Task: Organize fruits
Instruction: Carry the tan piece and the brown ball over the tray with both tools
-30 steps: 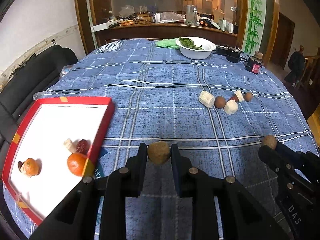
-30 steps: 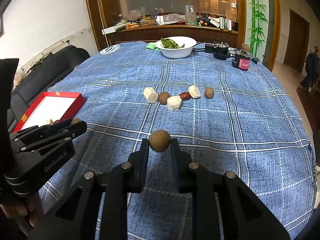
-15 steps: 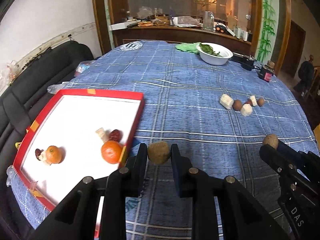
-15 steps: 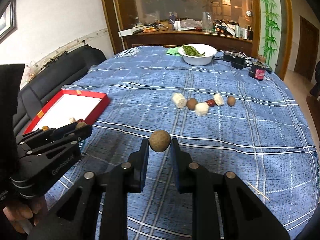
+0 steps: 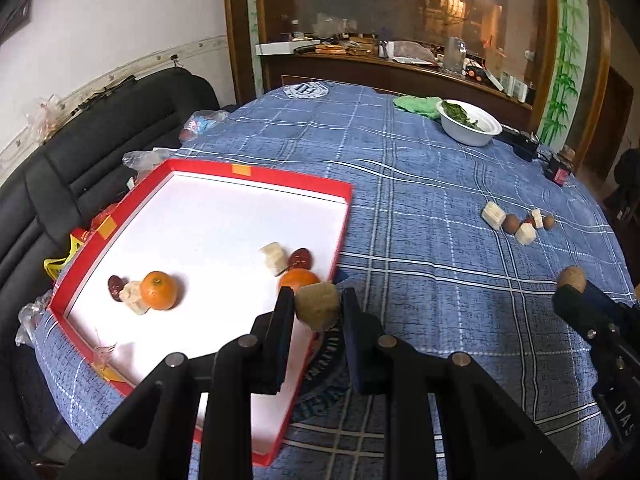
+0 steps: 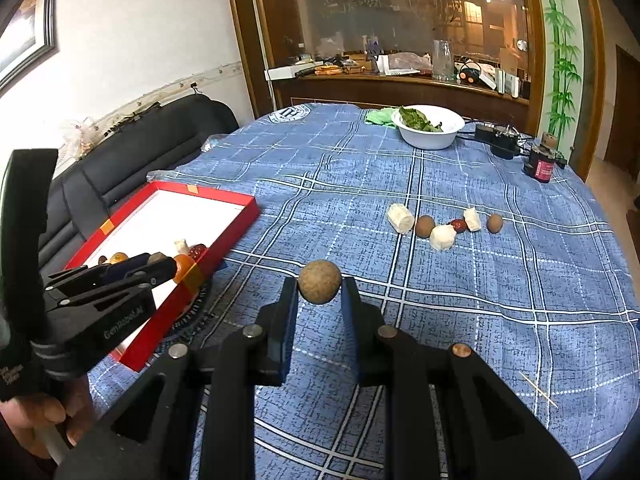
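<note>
The left tool (image 5: 316,306) pinches a tan, rough-skinned fruit (image 5: 317,306) between its pads, and what the coming move turns on is where that fruit hangs against the red tray (image 5: 224,170): in the left wrist view it sits right over the tray's near right-hand rim, with the white floor of the tray opening out ahead and to the left of the fingertips, so a drop there looks to need a push forward and leftward past the rim. The right tool (image 6: 320,290) is pressed in on a second round brown fruit (image 6: 320,281) of the same kind, and it hovers over the blue checked tabletop (image 6: 480,288), with the tray well off to its left (the left tool stands between it and the tray in the right wrist view). So the left hand is the nearer of the two to the tray. Inside the tray already lie two oranges (image 5: 159,290), pale chunks and dark red dates, the nearer orange just ahead of the left fruit. A small cluster of loose pieces (image 6: 442,225) waits out on the cloth, ahead and to the right of the right tool
</note>
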Motion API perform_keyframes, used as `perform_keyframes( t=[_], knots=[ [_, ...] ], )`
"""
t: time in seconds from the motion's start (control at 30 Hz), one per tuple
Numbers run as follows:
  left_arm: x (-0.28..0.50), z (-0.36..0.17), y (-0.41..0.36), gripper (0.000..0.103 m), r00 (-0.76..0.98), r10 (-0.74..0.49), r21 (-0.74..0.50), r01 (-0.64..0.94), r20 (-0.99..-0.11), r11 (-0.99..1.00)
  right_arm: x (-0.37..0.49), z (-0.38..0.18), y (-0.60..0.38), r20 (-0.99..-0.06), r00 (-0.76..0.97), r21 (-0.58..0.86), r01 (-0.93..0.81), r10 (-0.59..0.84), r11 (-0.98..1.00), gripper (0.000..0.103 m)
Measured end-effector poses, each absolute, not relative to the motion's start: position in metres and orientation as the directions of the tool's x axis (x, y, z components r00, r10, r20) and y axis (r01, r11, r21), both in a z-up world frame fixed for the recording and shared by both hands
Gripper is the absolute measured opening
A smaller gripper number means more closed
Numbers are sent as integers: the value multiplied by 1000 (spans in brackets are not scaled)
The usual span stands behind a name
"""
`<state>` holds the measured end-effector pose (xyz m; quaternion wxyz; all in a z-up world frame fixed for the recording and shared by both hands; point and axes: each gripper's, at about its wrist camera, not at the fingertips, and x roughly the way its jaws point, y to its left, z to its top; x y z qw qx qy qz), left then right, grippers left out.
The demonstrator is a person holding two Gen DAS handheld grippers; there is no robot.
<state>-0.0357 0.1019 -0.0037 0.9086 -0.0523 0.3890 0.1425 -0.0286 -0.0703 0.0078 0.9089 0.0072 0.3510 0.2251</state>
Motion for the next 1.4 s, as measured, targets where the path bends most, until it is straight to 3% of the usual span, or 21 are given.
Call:
perform_keyframes(
  t=[0.83, 1.4],
  knots=[
    [-53, -7, 166, 22, 594, 326, 31, -451, -736, 892, -34, 29, 7, -603, 594, 164, -561, 533, 811, 24],
    [-47, -13, 217, 22, 540, 363, 24, -534, -760, 845, -27, 18, 82, -633, 499, 173, -654, 592, 736, 24]
  ],
)
